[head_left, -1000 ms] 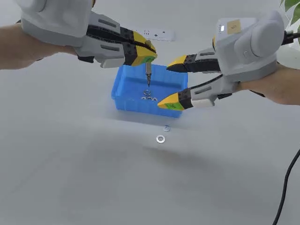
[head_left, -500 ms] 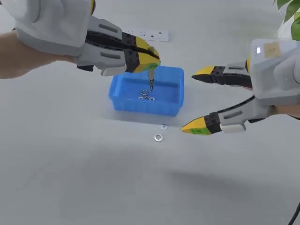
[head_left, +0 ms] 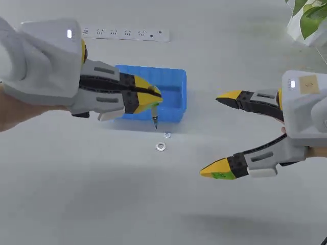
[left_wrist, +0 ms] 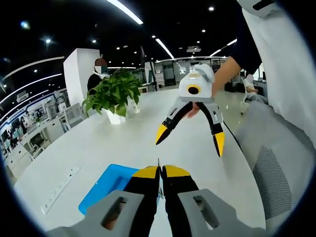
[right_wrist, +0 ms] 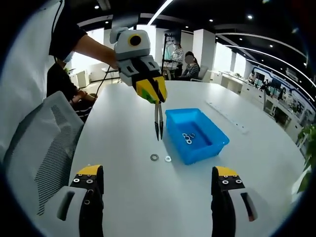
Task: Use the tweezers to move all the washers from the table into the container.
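Nearest me, the right gripper hangs over the white table, jaws spread wide with nothing between them. My guess is that it is parked off to one side to keep clear of the working hand. The tan sticker on its housing carries marks too small to read.

Just past it, two washers lie close together on the bare tabletop, just in front of the blue container. Over them the left gripper is clamped tight on the tweezers, which point down a little above the washers. That looks to me like lining up for the next pick, and I can't make out anything between the points.

In the right gripper view, several more washers lie inside the container. Beyond it is a white power strip with illegible printing, and a leafy plant stands at the far corner.
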The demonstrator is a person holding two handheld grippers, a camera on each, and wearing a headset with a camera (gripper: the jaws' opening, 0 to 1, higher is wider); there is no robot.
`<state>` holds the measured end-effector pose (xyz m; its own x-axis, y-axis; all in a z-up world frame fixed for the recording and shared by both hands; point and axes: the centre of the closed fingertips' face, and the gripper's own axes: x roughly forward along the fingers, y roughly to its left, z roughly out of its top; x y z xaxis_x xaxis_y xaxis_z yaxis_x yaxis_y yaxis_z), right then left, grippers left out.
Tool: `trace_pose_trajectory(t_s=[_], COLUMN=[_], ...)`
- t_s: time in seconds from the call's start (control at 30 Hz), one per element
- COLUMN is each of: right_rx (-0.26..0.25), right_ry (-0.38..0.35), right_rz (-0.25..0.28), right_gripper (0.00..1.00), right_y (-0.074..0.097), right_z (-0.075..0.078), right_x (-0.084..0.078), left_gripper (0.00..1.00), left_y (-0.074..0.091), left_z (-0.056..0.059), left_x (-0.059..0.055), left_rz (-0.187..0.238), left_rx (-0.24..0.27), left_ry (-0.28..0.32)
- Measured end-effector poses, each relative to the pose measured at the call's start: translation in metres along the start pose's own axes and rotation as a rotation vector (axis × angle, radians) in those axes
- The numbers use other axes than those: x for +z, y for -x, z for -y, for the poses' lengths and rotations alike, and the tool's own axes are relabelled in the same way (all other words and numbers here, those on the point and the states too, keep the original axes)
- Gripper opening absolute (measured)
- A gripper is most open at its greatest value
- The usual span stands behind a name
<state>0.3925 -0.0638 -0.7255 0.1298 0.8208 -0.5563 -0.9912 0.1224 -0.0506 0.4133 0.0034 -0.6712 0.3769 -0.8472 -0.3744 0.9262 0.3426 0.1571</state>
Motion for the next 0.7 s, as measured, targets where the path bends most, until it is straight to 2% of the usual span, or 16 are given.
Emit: trace_pose_trajectory(t_s=[0.17, 0.4, 0.53, 0.7], right_rx=[0.01, 0.007, 0.006, 0.014], right_ry=[-0.041, -0.096, -0.112, -0.118], right_rz=[0.029, 0.069, 0.061, 0.049], right_gripper=[0.91, 0.89, 0.89, 0.88], right_y=[0.003, 0.002, 0.002, -0.001], right_z=[-0.014, -0.023, -0.024, -0.027], right_x=[0.0, 0.003, -0.003, -0.009], left_gripper=[0.06, 0.06, 0.06, 0.06], left_y=[-0.005, -0.015, -0.016, -0.016], left_z=[0.013, 0.027, 0.03, 0.028], left_x=[0.001, -0.003, -0.009, -0.017], left_rz=[0.019, 0.023, 0.009, 0.0], left_rx=[-0.011, -0.041, -0.047, -0.025], left_ry=[0.016, 0.017, 0.009, 0.025])
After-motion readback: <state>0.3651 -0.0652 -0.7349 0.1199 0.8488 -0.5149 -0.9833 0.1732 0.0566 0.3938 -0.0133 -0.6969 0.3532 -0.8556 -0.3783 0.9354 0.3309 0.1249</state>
